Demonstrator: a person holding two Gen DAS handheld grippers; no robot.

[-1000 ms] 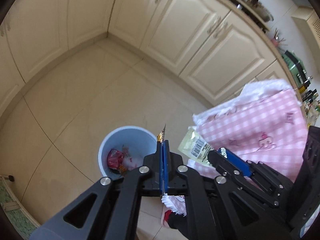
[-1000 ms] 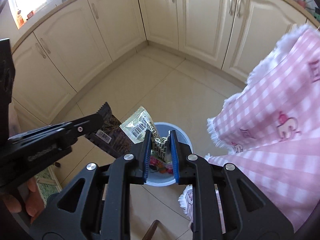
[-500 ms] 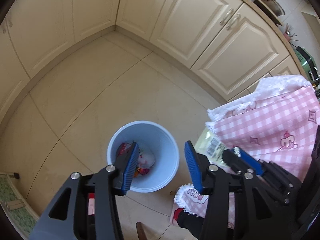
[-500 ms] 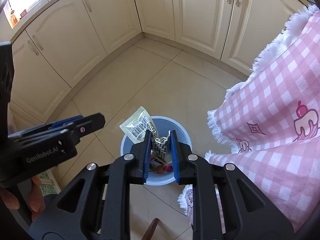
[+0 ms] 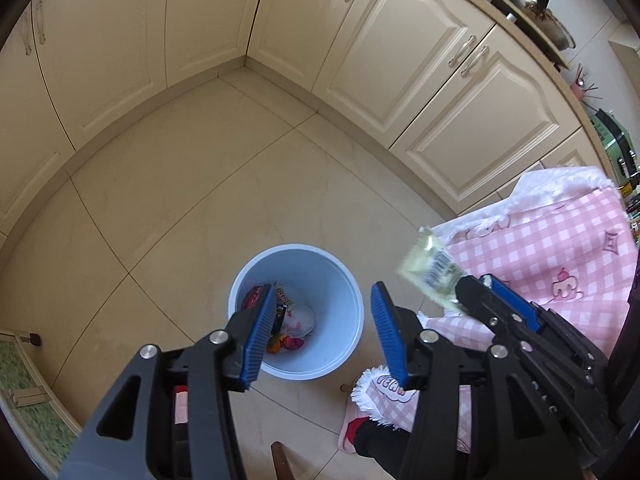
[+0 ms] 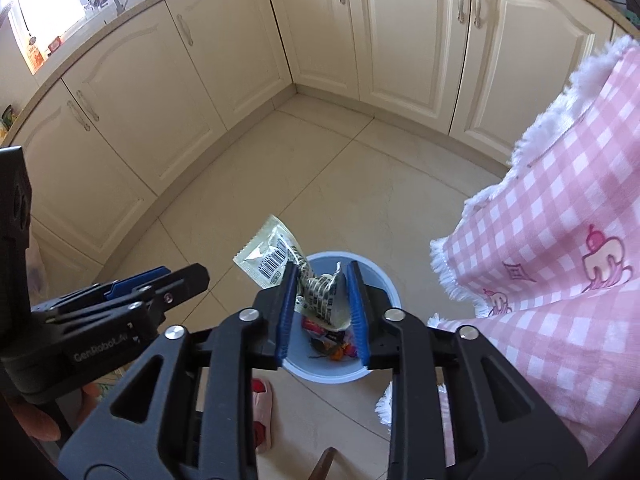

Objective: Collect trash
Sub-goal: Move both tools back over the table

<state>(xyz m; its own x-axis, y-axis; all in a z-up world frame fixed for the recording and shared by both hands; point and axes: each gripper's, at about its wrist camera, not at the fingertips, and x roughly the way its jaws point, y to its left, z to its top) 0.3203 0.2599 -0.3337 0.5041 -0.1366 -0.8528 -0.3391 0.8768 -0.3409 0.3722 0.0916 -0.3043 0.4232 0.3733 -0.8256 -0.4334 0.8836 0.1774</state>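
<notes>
Right wrist view: the right gripper [image 6: 322, 300], its jaws just widening, has the pale wrapper [image 6: 280, 258] loose between its pads above the blue bin [image 6: 384, 280], release under way. Left gripper [image 5: 320, 332] stands apart and empty over the bin, where several wrappers lie; this one likely remains

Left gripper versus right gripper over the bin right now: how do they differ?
The left gripper stands wide with nothing between its pads; the right gripper is narrower, with the barcode wrapper between its pads. The left gripper has nothing left to drop; the right gripper's wrapper looks loose but has not yet dropped. Shared: both have just been opening, and both point down at the blue bin.
</notes>
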